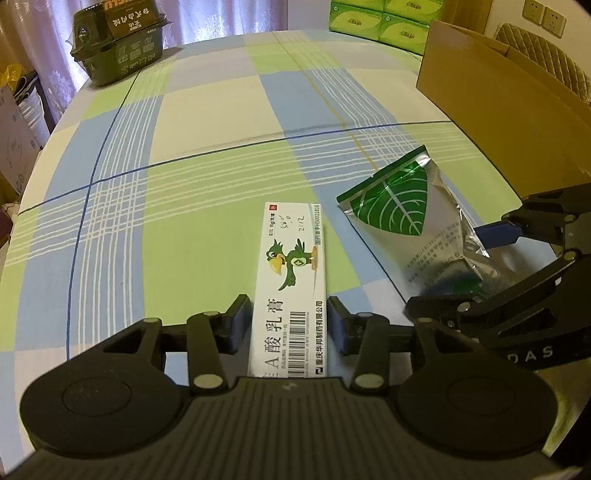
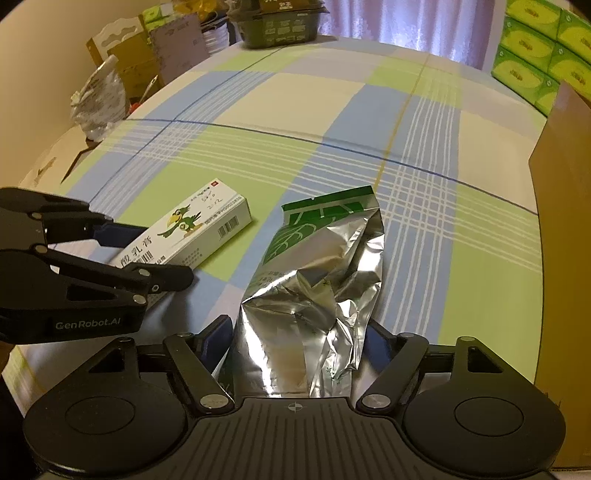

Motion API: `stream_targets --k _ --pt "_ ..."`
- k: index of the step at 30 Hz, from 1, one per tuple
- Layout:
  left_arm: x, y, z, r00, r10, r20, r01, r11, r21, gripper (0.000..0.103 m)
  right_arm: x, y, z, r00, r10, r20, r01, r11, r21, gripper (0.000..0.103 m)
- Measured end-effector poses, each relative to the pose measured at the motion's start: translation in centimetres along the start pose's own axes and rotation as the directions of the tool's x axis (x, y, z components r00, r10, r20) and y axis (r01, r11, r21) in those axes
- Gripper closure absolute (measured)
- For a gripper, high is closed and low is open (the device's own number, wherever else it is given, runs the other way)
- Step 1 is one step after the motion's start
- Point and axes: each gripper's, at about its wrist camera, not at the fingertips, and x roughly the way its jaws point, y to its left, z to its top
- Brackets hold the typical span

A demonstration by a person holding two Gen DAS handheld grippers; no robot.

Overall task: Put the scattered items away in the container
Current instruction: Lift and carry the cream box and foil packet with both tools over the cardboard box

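a home room: checked tablecloth (image 1: 207,122), lilac curtains (image 2: 413,22), stacked tissue packs (image 2: 535,48), wall sockets (image 1: 545,16)

The ointment box (image 1: 291,280) is lying flat on the counter (image 1: 207,122), its near end sitting between the fingers of the left claw (image 1: 290,325). Just to its right the foil pouch (image 1: 406,214) is lying, its near end sitting between the fingers of the right claw (image 2: 299,343). The cardboard box (image 1: 491,107) is standing further right, the tissue packs (image 1: 384,18) behind it. The instant meal tub (image 1: 118,40) is sitting at the far left corner.
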Motion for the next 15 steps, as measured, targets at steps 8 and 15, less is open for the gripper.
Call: stream_targets --k 8,15 --pt "-0.08 -0.28 0.09 1.0 0.003 -0.006 -0.003 1.0 0.009 0.069 0.04 0.41 0.02 1.0 -0.013 -0.006 0.012 1.0 -0.016 0.036" --pt "-0.34 -0.42 -0.15 1.0 0.009 -0.017 -0.009 1.0 -0.001 0.07 -0.51 0.13 0.19 1.0 0.0 0.023 0.0 1.0 0.019 0.046"
